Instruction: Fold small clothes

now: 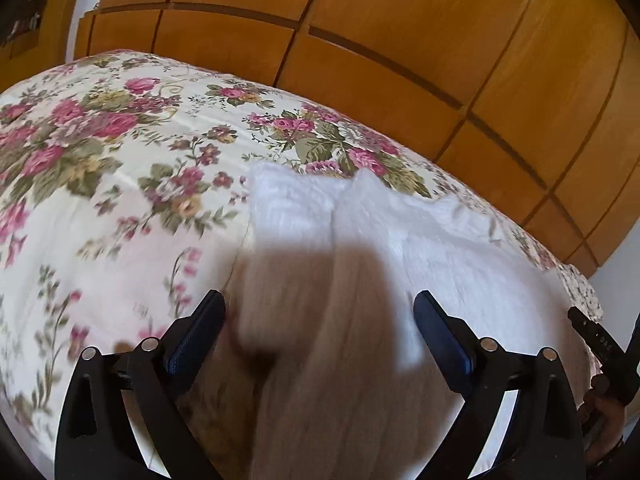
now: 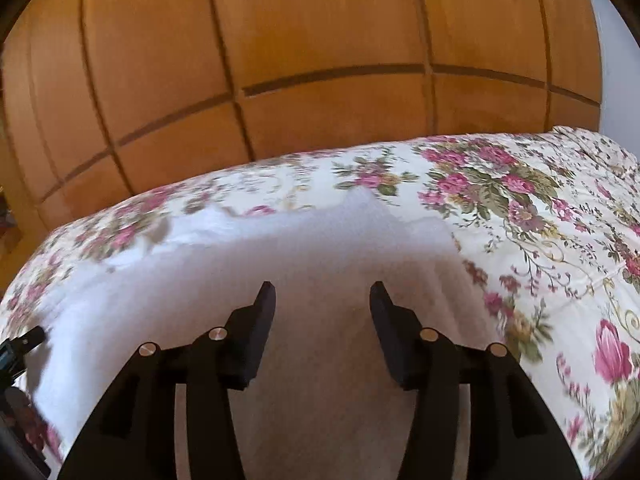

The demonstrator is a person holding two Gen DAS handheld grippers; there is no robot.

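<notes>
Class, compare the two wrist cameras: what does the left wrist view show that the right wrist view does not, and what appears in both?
Only the left wrist view shows the left gripper, its jaws wide apart over a raised, blurred fold of the white garment, and a dark shelf area at the top left corner.

Only the right wrist view shows the right gripper, jaws apart with nothing pressed between them, and the garment lying flatter.

Both show the white garment on the floral bedspread before the wooden wardrobe, plus part of the other gripper at the edge.
</notes>
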